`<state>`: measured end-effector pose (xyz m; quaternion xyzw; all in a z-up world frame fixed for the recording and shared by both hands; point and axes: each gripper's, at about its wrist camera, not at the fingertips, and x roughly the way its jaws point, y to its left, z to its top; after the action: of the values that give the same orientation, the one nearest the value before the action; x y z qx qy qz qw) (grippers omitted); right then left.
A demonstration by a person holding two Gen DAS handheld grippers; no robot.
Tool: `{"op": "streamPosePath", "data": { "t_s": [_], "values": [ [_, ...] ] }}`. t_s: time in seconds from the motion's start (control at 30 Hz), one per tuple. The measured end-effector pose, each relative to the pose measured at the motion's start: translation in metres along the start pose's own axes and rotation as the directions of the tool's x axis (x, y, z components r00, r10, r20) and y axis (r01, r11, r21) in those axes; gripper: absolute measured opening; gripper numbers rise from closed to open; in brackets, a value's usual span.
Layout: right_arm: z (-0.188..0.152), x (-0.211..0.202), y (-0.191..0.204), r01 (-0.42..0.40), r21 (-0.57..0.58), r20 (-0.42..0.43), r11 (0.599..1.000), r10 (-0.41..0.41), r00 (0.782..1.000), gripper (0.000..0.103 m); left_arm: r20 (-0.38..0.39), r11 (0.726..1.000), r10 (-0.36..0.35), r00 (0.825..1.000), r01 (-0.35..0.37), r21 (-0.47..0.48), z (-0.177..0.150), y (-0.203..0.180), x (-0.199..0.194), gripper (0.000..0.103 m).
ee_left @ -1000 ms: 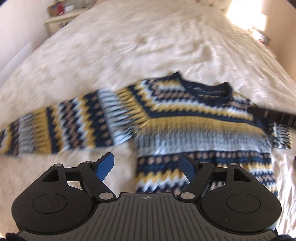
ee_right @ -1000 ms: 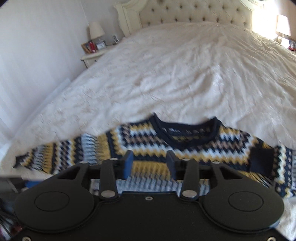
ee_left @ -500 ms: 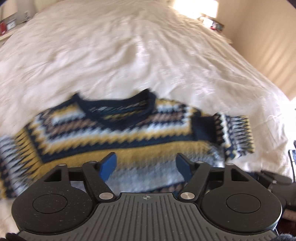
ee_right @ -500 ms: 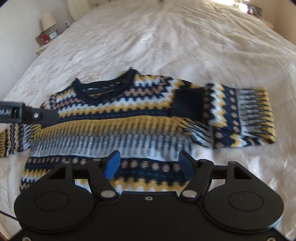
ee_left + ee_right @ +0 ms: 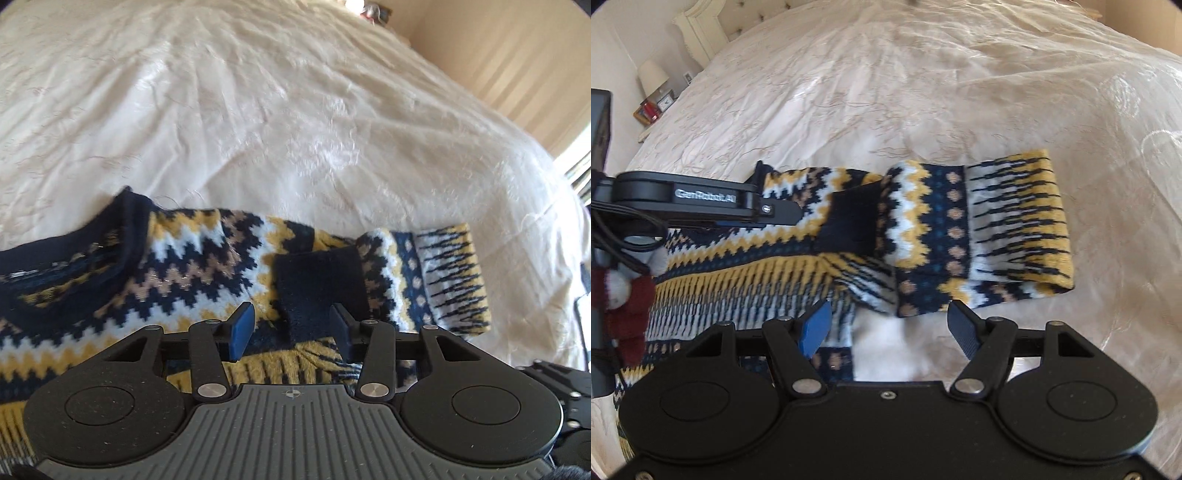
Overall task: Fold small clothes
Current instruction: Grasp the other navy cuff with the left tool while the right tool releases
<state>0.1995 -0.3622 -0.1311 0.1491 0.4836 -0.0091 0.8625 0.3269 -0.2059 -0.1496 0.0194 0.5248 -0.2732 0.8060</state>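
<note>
Left tool: fingers spread, nothing between them. It hovers low over the shoulder area of the patterned knit sweater. The navy cuff of the folded right sleeve lies directly ahead of the gap between the fingers, close to the blue pads. Contact with the knit cannot be determined from this view.

Right tool: fingers spread, empty. It hovers at the lower edge of the folded sleeve, over the gap where bare bed cover shows between the sweater body and the sleeve.

Sweater position: it lies flat, front up, on the cream bed, with the navy neckline toward the headboard. Relative to the neckline, the right sleeve is doubled back on itself beside the shoulder, so that the cuff rests on the chest panel and the fold bulges outward past the body's side edge.

Key relation: the long axis of the doubled sleeve runs across both tools' lines of sight, away from the neckline. The cuff end is nearer the left tool; the lower edge of the outer loop is nearer the right tool. In the right wrist view the left tool sits between the neckline and the cuff.

Judgement: the sleeve fold is in progress. The next move likely requires a grip on the sleeve to lay it squarely over the body.
</note>
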Motion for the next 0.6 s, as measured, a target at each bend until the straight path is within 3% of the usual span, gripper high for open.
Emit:
{"op": "streamPosePath", "data": {
  "t_s": [0.2,0.3,0.33,0.4,0.43,0.6],
  "values": [
    [0.002,0.007,-0.018,-0.009,0.028,-0.016,1.0,0.009,1.0,0.072,-0.066,0.999,-0.029,0.997,0.027,-0.028,0.006,-0.001,0.036,0.044],
    [0.003,0.01,-0.023,-0.012,0.047,-0.023,0.999,0.013,1.0,0.072,-0.057,0.998,-0.049,0.997,0.047,-0.03,0.01,-0.003,0.044,0.042],
    [0.002,0.01,-0.024,-0.013,0.053,-0.024,0.999,0.014,1.0,0.072,-0.042,0.999,-0.043,0.998,0.042,-0.034,0.011,-0.004,0.043,0.037],
    [0.002,0.011,-0.025,-0.016,0.062,-0.028,0.998,0.017,0.999,0.072,-0.028,0.999,-0.007,1.0,0.006,-0.039,0.012,-0.005,0.041,0.008],
    [0.001,0.011,-0.025,-0.017,0.064,-0.03,0.998,0.019,0.999,0.072,-0.036,0.999,-0.001,0.999,0.0,-0.044,0.014,-0.005,0.041,0.004],
    [-0.002,0.012,-0.023,-0.02,0.059,-0.043,0.998,0.023,0.999,0.072,0.025,0.998,-0.018,1.0,0.02,-0.059,0.017,-0.006,0.011,0.003]
  ]
}}
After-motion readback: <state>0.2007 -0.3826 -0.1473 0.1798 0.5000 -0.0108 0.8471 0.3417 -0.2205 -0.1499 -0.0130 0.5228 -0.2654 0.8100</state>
